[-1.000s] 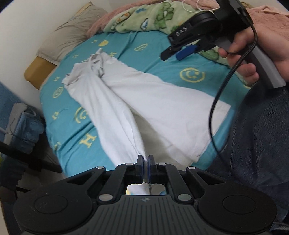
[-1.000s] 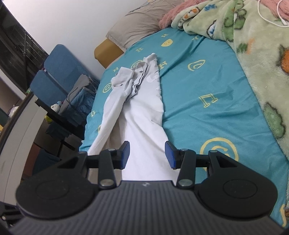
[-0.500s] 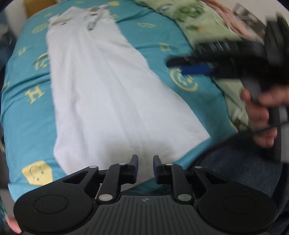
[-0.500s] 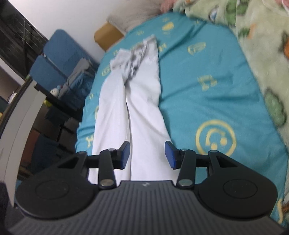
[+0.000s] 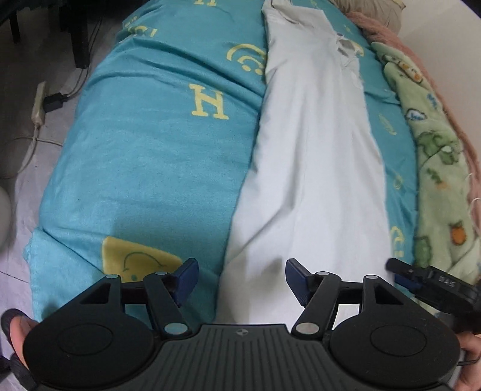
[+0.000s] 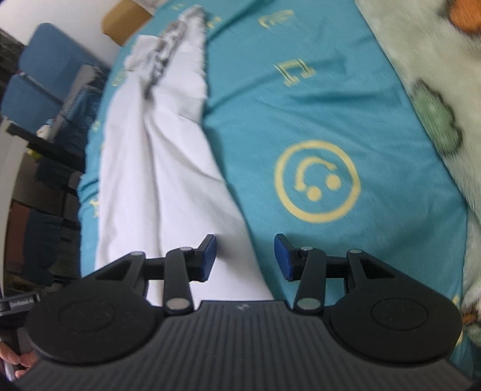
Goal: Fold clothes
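A large yellow letter "H" (image 5: 209, 100) is printed on the teal bedsheet (image 5: 144, 156), toward its far end beside the white garment's (image 5: 315, 168) left edge. Part of another yellow "H" (image 5: 205, 2) is cut off at the sheet's far edge. White letters reading "DAS" (image 5: 445, 279) stand on the black body of the right gripper (image 5: 433, 288), at the sheet's near right corner. Small lettering on a black part in the right wrist view is too blurred to read.

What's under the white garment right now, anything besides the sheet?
The white garment lies directly on the teal patterned sheet, with nothing else showing at its edges. Whatever sits beneath its middle is covered, so I cannot tell.
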A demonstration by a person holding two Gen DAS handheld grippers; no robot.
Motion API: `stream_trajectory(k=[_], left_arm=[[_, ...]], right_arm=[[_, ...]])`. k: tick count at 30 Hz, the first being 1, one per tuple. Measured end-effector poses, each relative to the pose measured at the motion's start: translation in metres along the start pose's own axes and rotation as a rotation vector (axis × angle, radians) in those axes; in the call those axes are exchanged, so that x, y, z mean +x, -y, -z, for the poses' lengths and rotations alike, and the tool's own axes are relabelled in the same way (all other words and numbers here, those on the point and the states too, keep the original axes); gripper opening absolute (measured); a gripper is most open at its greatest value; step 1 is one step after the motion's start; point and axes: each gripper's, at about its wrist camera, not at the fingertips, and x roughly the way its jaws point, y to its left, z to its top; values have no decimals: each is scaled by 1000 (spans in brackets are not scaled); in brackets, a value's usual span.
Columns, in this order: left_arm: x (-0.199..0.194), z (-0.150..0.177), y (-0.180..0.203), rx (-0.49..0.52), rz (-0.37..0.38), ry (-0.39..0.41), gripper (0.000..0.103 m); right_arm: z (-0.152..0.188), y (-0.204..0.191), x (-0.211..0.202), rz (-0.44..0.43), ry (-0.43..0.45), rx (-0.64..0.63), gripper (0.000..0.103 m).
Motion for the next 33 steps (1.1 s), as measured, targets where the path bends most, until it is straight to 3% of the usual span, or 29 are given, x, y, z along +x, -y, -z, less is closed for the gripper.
stream_trajectory(k=[6,9,11,13,17,21,26,30,33], left_arm=[[18,9,14,75,-52,-23,67],[18,18,23,119,16,-49,61],[19,25,26,133,69,-83,36],[17,32,33,180,75,-105,18],[9,39,38,197,99,-116,15],[9,41,34,158,55,-119,17],[15,40,33,135,-13,-132,42],[16,45,43,182,-46,-148,43],[18,51,53,242,-62,-178,40]], right_arm=[[4,2,6,-27,-49,23,46],[6,5,7,-86,-96,61,46],[8,6,6,-130,-131,85,45],[9,4,4,-169,-158,84,45],[15,-4,-1,-211,-186,60,45],[20,-10,-5,-90,-155,7,46],[27,-17,-11,61,-116,-60,46],[30,-23,-8,164,-114,-108,44],[34,-28,2,134,-187,-141,46]])
